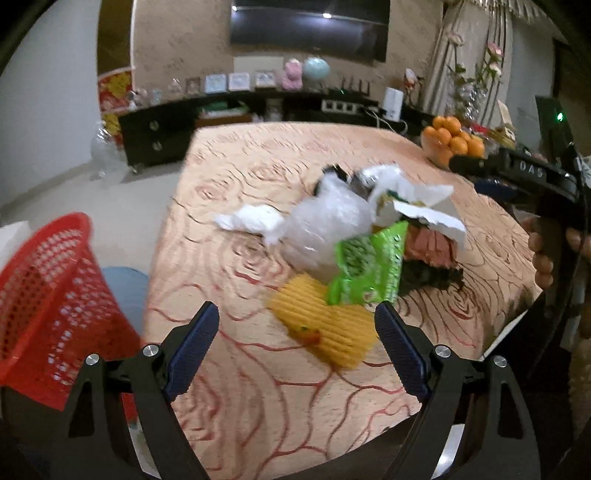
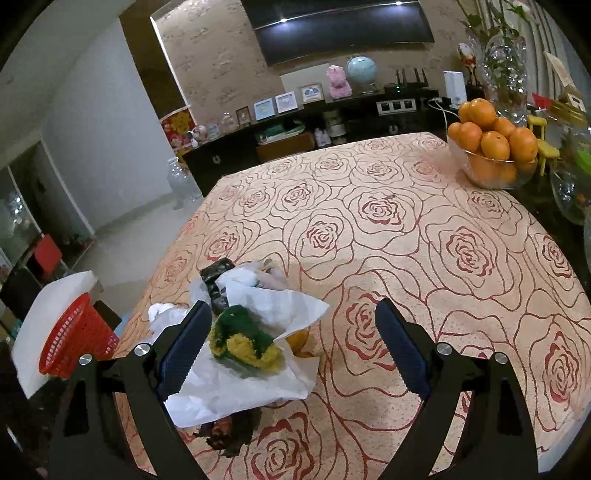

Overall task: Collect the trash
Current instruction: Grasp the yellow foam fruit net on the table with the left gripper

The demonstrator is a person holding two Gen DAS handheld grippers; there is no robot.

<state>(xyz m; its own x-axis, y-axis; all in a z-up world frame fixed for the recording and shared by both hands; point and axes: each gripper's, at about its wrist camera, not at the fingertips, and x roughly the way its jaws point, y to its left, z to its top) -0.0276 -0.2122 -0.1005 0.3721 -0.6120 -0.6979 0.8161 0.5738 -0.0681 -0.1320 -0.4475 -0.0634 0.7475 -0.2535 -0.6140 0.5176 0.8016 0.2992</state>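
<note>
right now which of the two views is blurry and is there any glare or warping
Left wrist view: motion blur smears the trash pile and the rose tablecloth; only the left gripper stays crisp. Right wrist view: sharp, the rose outlines on the cloth and the oranges clear. Both: ceiling lights glare on the dark TV screen, and fisheye bends the table edges and walls.

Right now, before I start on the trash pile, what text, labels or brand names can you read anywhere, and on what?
"DAS": raised letters on the black body of the right hand-held gripper, seen from the left wrist view.
Green snack packet: print too blurred to read.
Framed certificates on the sideboard: too small to read.
Nothing else legible.
</note>
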